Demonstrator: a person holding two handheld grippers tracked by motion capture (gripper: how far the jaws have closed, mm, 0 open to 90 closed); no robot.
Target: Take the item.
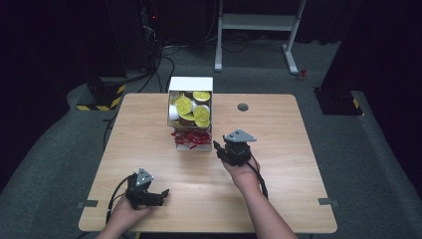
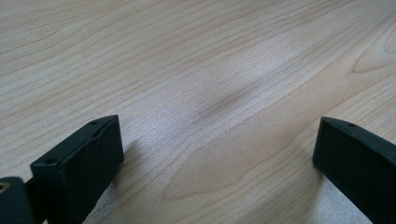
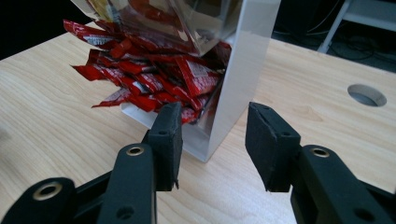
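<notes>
A white open-fronted box [image 1: 190, 83] stands at the middle back of the wooden table [image 1: 278, 164]. Its upper part holds several cups with yellow lids [image 1: 193, 110], and red packets [image 1: 191, 138] spill from its bottom tray. My right gripper [image 1: 219, 148] sits just right of the tray's front corner. In the right gripper view its jaws [image 3: 212, 116] are open and apart from the box wall [image 3: 243, 70], with the red packets [image 3: 149, 74] just ahead and nothing held. My left gripper [image 1: 163, 193] rests near the front left, open [image 2: 215, 135] over bare wood.
A round cable hole [image 1: 243, 107] lies in the table to the right of the box, also seen in the right gripper view [image 3: 367, 94]. Beyond the table stand a white frame [image 1: 259, 22] and dark equipment on grey carpet.
</notes>
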